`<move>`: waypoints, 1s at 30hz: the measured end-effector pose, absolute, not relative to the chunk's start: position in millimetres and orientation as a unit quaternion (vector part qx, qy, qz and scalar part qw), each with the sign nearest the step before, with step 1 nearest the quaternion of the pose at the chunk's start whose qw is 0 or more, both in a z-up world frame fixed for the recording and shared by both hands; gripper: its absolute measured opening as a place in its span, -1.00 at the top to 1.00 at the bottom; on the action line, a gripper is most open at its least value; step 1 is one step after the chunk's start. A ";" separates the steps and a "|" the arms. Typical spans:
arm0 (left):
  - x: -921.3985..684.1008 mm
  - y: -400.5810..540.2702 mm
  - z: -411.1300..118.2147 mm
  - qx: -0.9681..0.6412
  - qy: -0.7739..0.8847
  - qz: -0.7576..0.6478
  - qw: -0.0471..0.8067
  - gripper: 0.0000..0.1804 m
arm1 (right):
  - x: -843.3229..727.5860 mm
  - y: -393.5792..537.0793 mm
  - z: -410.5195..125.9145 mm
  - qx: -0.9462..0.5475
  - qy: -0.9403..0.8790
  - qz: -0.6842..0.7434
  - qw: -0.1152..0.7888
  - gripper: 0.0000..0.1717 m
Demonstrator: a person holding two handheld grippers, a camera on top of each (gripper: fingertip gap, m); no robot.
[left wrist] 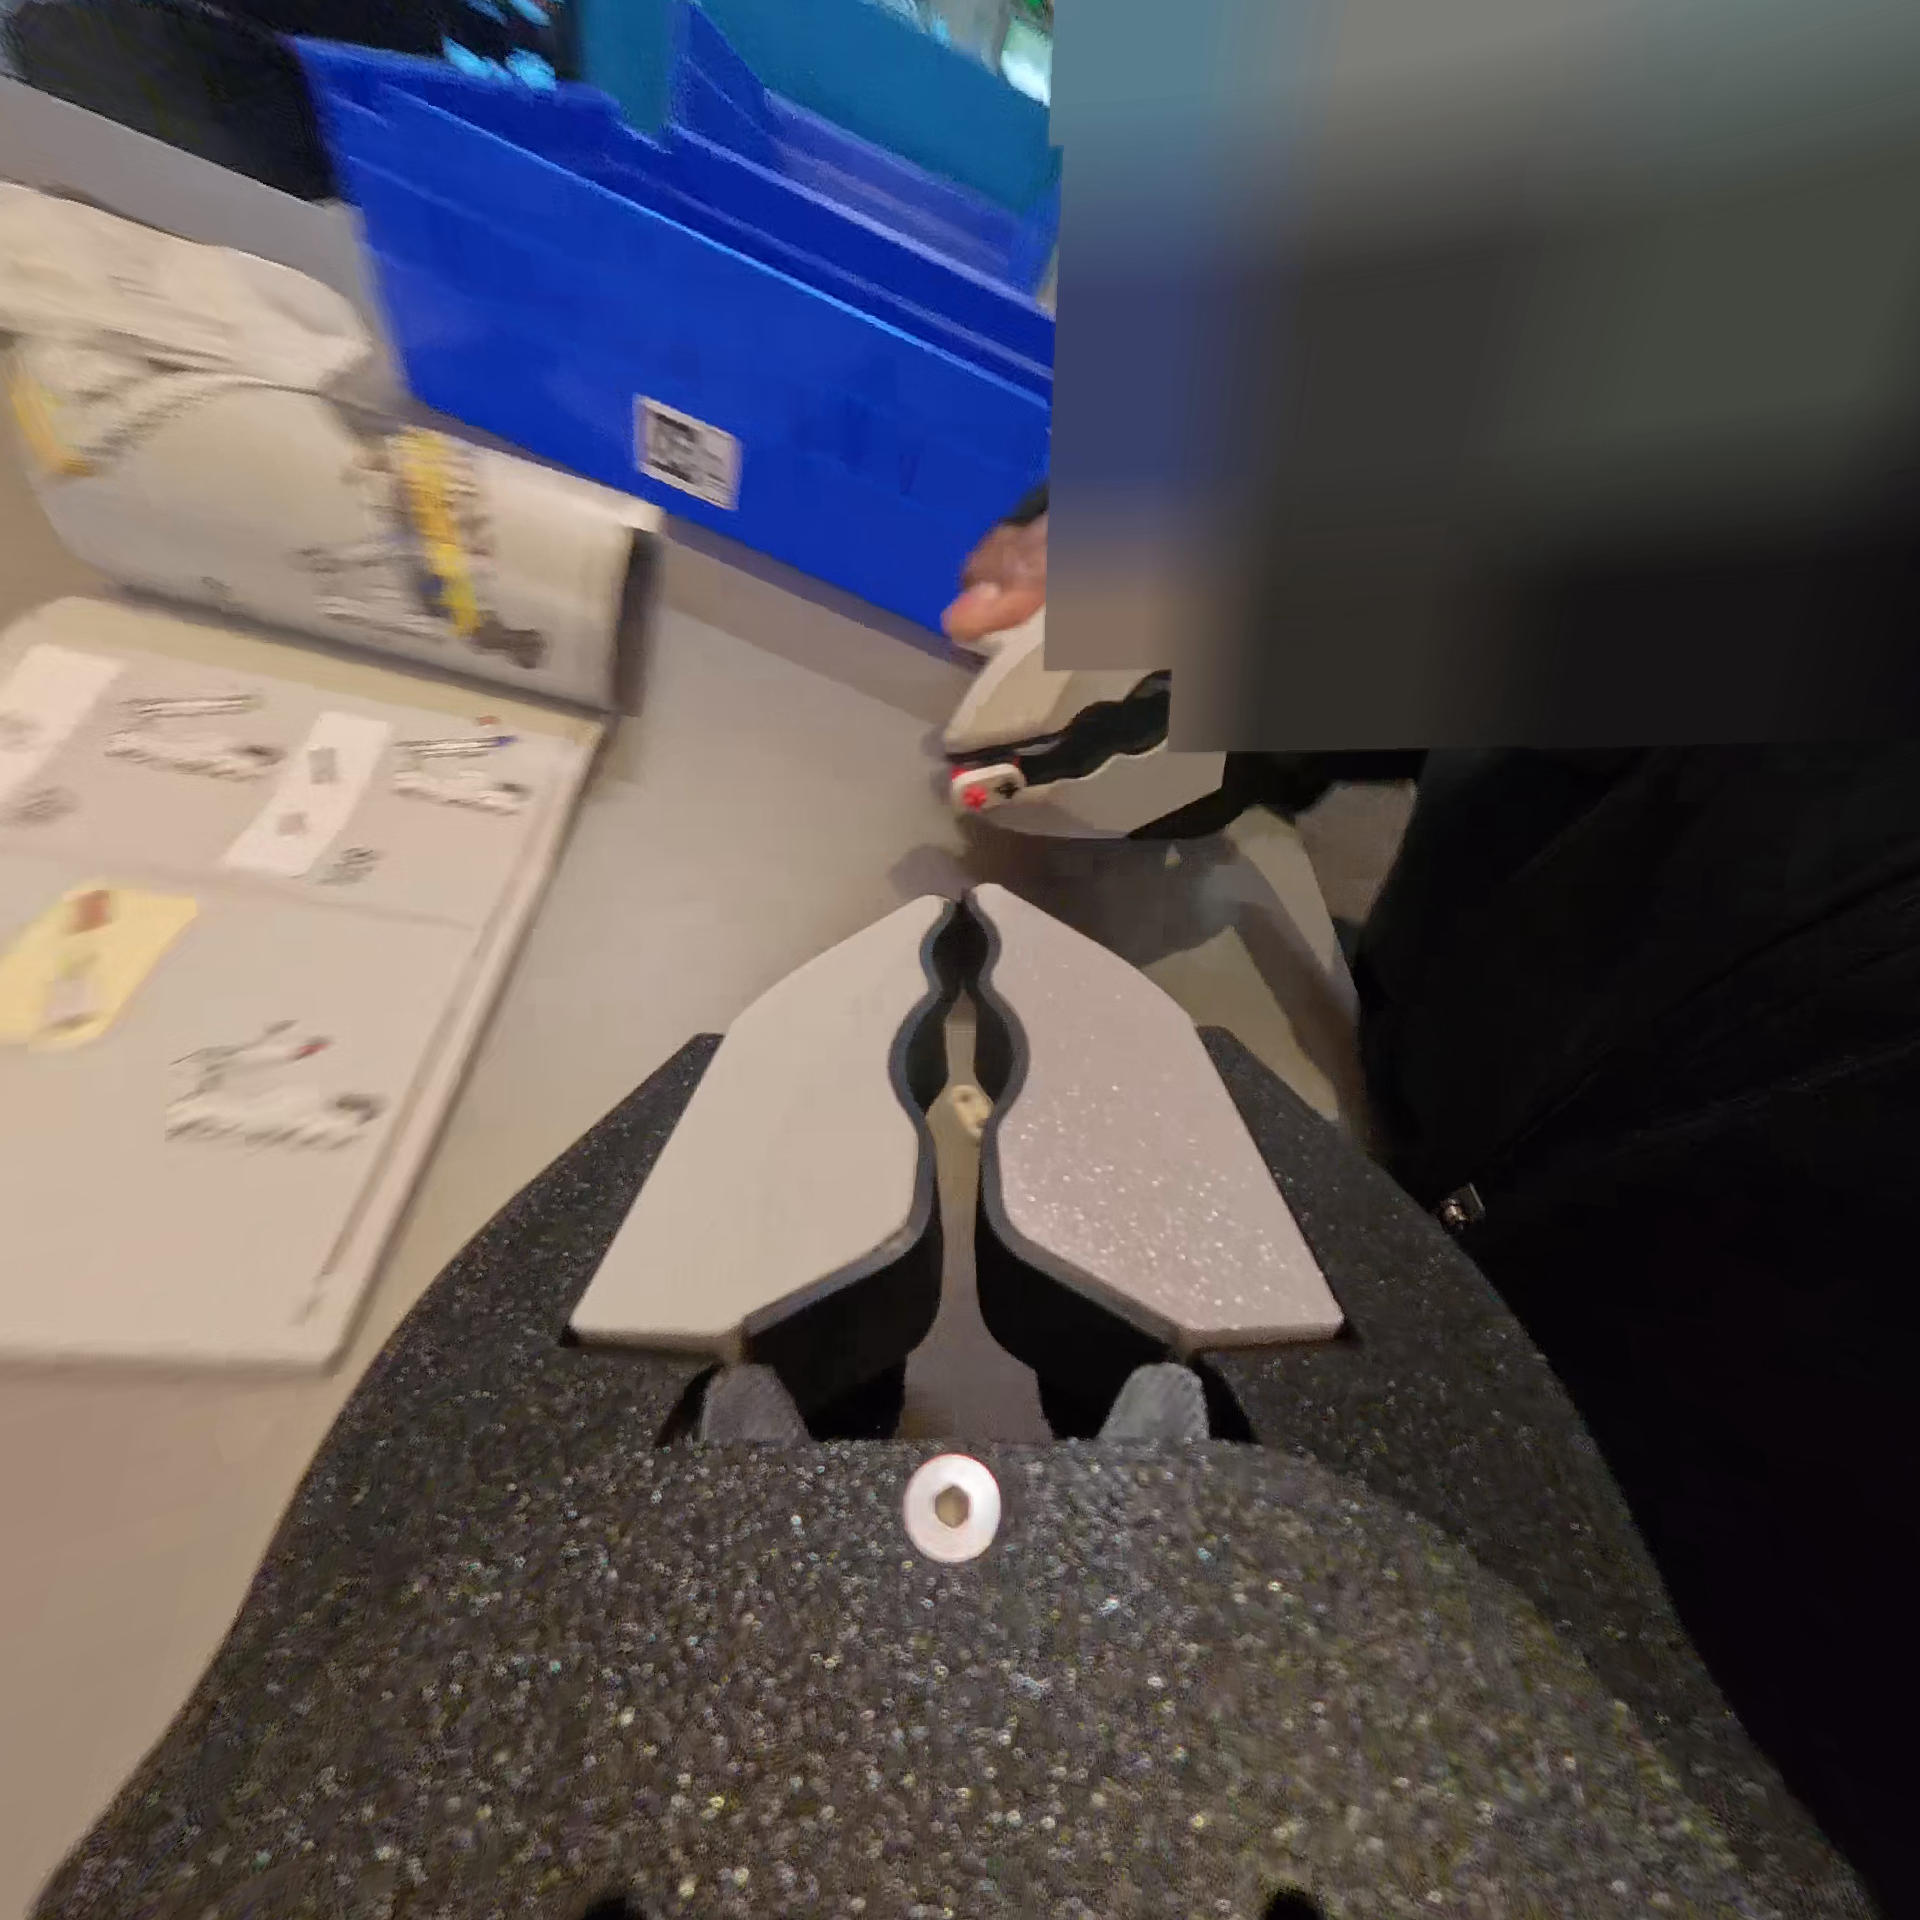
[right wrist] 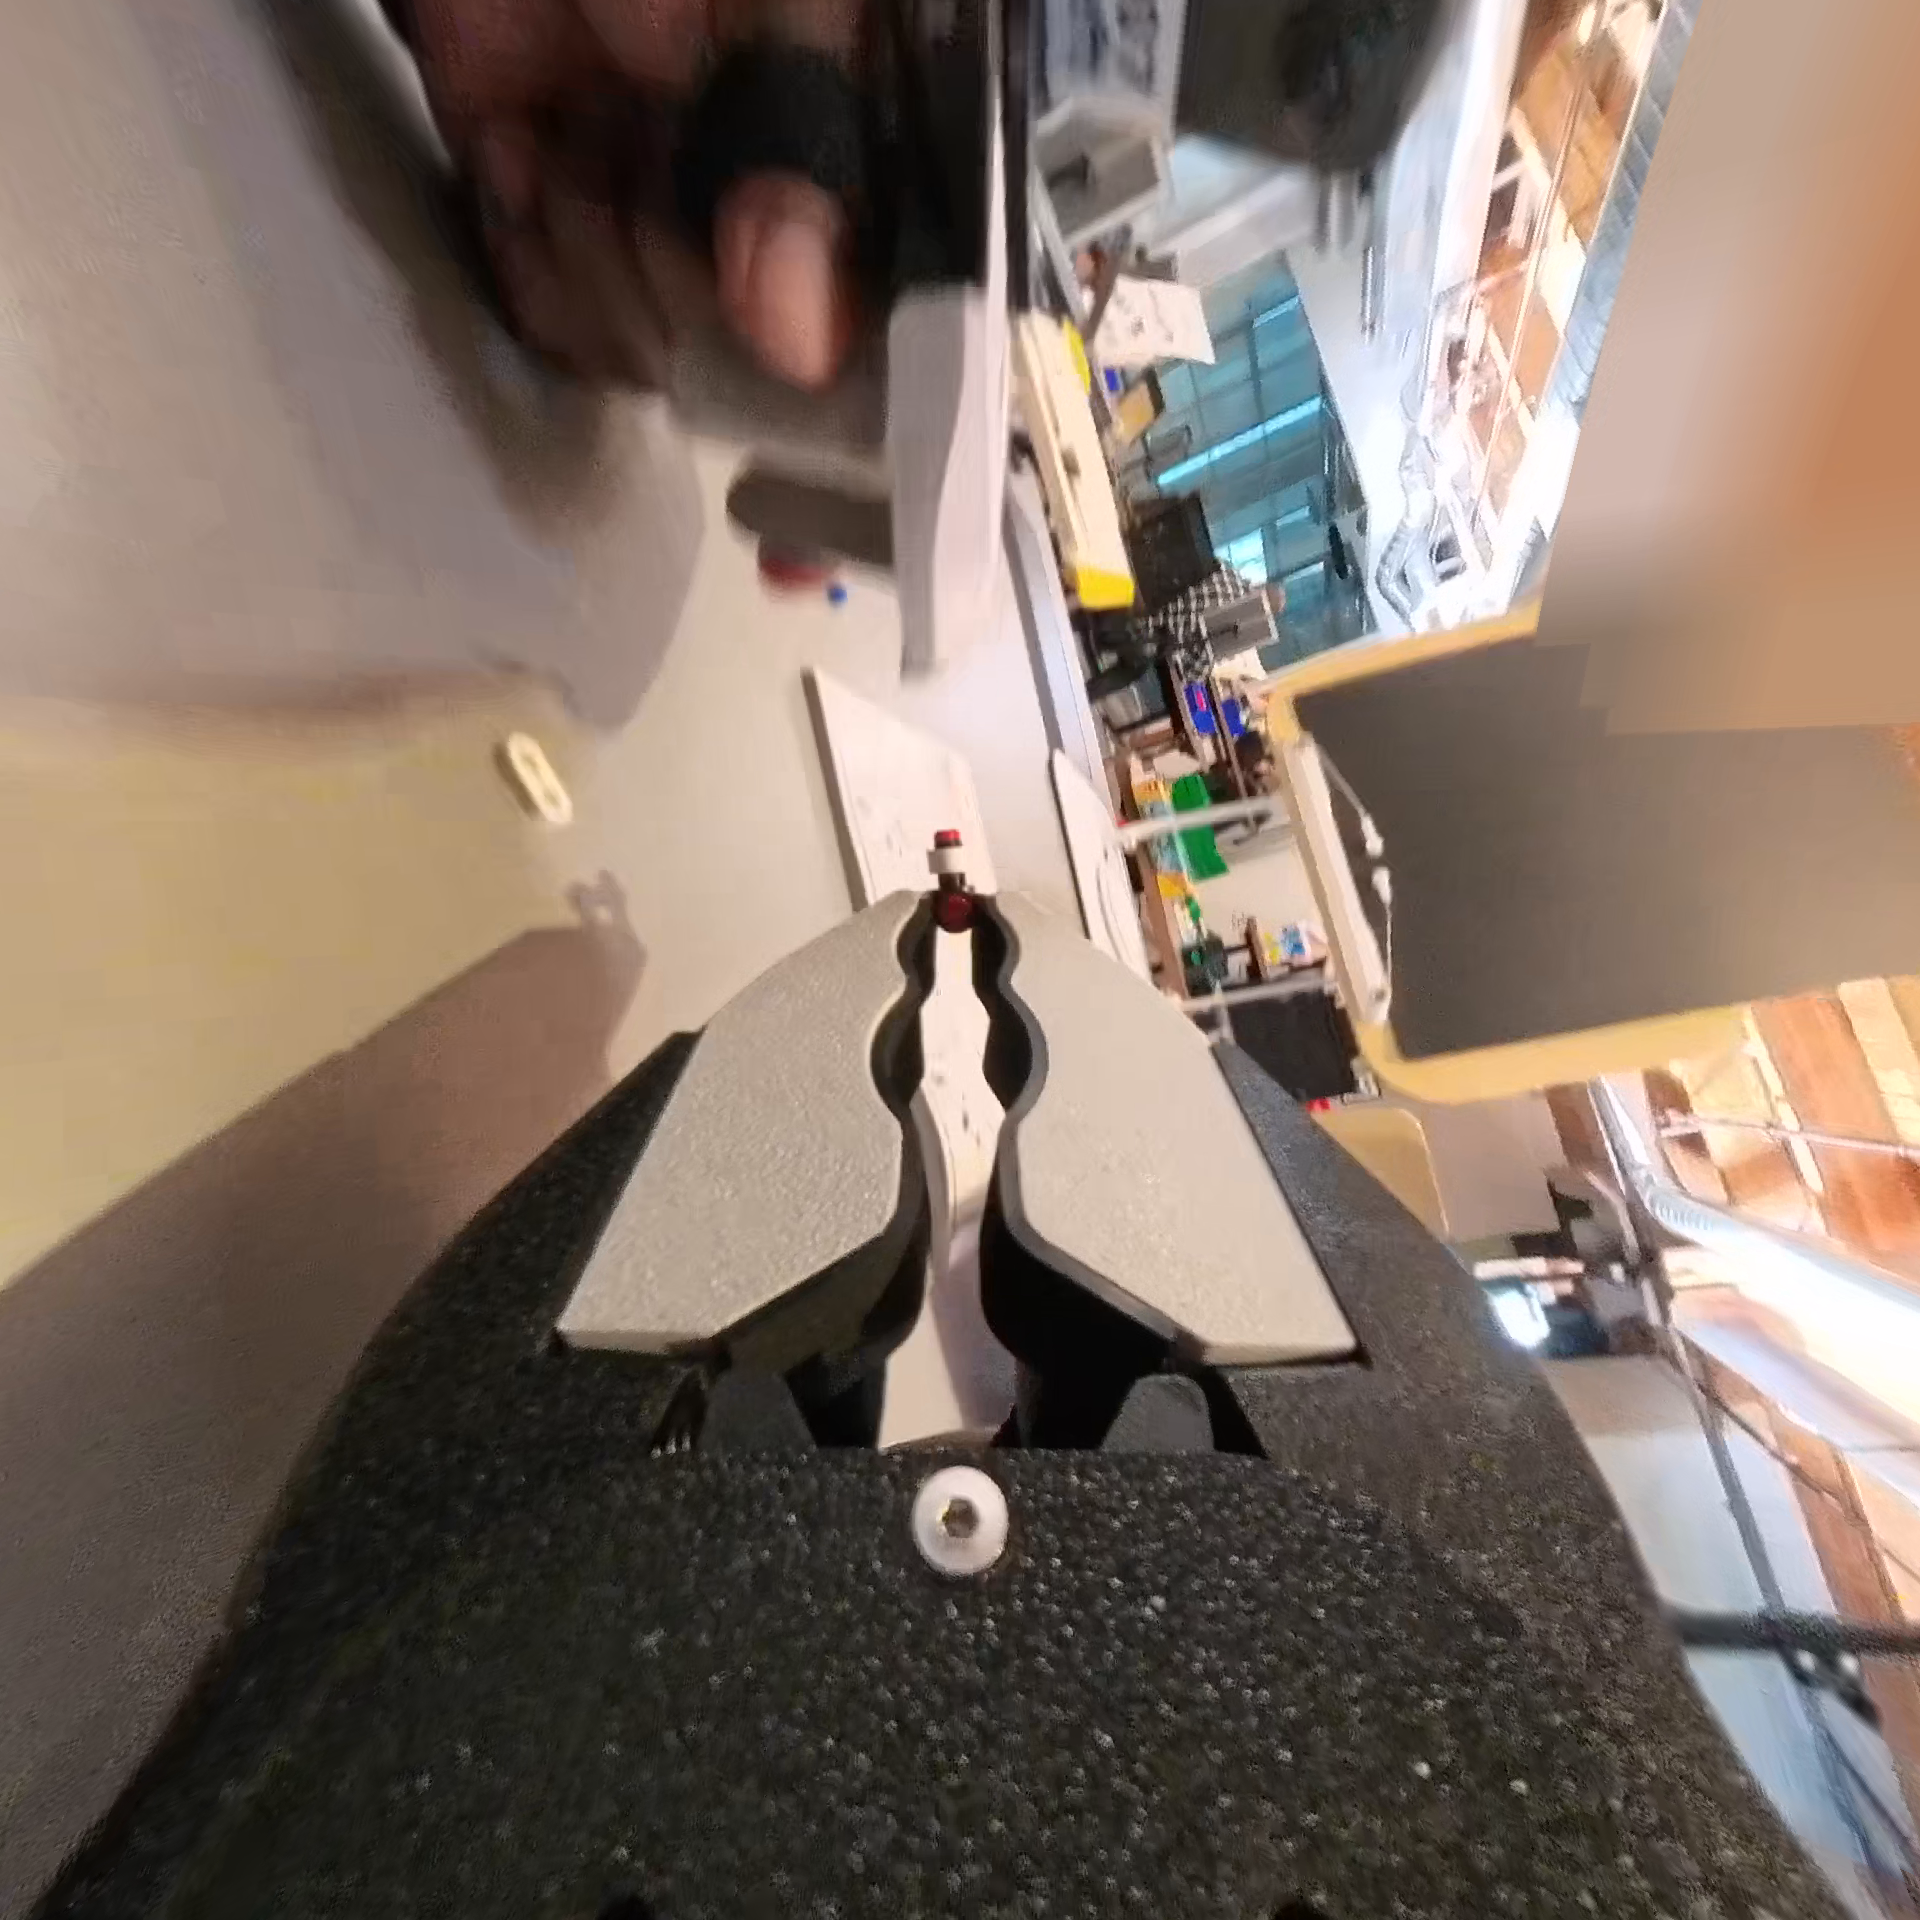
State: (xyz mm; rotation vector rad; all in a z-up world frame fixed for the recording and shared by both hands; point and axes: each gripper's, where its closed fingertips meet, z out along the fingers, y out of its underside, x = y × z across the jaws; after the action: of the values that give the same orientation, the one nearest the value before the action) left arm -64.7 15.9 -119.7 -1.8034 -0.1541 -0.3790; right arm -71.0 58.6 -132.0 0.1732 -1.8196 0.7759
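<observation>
My left gripper (left wrist: 964, 902) is shut with its tips together and nothing between them, above the grey table (left wrist: 748, 831). A small beige piece (left wrist: 966, 1107) shows on the table through the gap behind the tips. It also shows in the right wrist view (right wrist: 535, 777). My right gripper (right wrist: 954, 906) is shut on a small building-toy piece (right wrist: 951, 883) made of a dark red round part, a white collar and a red tip. The left wrist view shows the right gripper (left wrist: 987, 774) just ahead, with this white and red piece (left wrist: 985, 784) at its tips. The left gripper is a blur with a hand at the top of the right wrist view (right wrist: 810, 447).
A blue crate (left wrist: 675, 312) stands at the back of the table. An open instruction booklet (left wrist: 260, 883) lies at the left, with a clear plastic bag (left wrist: 156, 312) behind it. A person in dark clothes (left wrist: 1662, 1143) is at the right. Shelves and workbenches (right wrist: 1195, 623) fill the room beyond. The grippers' ends are close to 5 cm from one another.
</observation>
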 end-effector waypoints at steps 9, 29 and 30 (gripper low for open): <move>-53.0 32.5 -134.4 -0.810 -0.047 -0.144 0.566 0.85 | -71.3 44.1 -135.0 0.077 -0.771 0.326 0.541 0.92; -52.2 46.9 -132.3 -0.795 -0.102 -0.134 0.584 0.82 | -69.7 35.3 -135.6 0.082 -0.768 0.300 0.559 0.92; -51.9 46.4 -132.7 -0.796 -0.100 -0.132 0.582 0.82 | -69.2 35.4 -135.5 0.083 -0.768 0.300 0.559 0.92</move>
State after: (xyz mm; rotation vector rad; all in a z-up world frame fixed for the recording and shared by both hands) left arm -51.9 46.4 -132.7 -1.8589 -0.2337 -0.3076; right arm -69.2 35.4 -135.5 0.1968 -1.8116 0.7071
